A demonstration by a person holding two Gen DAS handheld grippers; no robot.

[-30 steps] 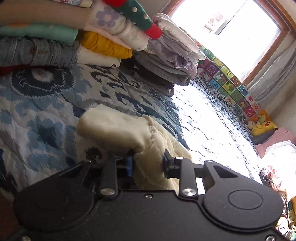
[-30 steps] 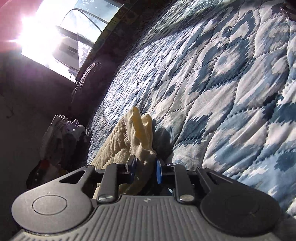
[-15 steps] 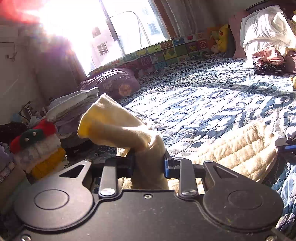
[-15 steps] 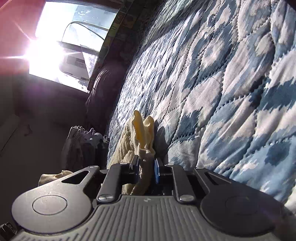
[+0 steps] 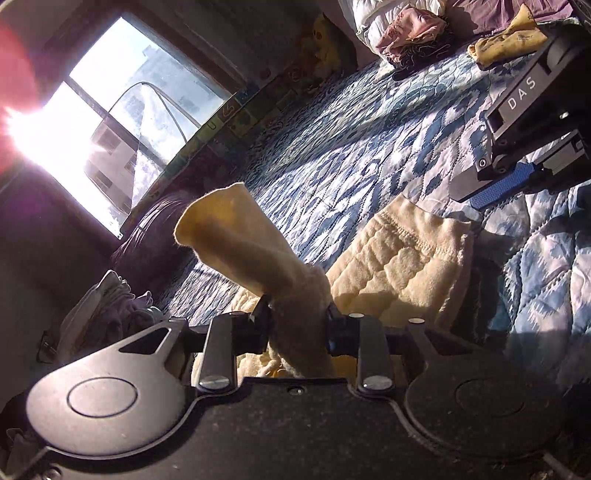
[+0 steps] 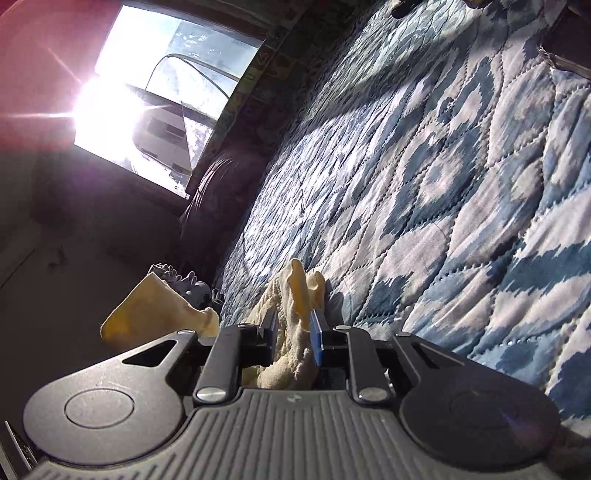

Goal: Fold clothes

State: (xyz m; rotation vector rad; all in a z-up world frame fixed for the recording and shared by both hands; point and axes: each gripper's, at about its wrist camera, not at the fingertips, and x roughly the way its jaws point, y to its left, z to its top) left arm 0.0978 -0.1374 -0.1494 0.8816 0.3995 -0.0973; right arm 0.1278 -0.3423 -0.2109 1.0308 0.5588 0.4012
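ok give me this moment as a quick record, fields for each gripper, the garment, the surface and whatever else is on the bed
left gripper: shut on a bunched part of the cream garment
right gripper: shut on another part of it
cream garment: fleecy, partly resting on the quilt, one end sticking up past the left jaws
surface: blue and white quilt
other items: crumpled clothes at the far end; pile of clothes at left

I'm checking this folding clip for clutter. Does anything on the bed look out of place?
Yes. A crumpled yellowish cloth lies loose on the blue quilt near the pillows, beside a heap of pinkish clothes, both unfolded. Both grippers hold the cream garment normally.
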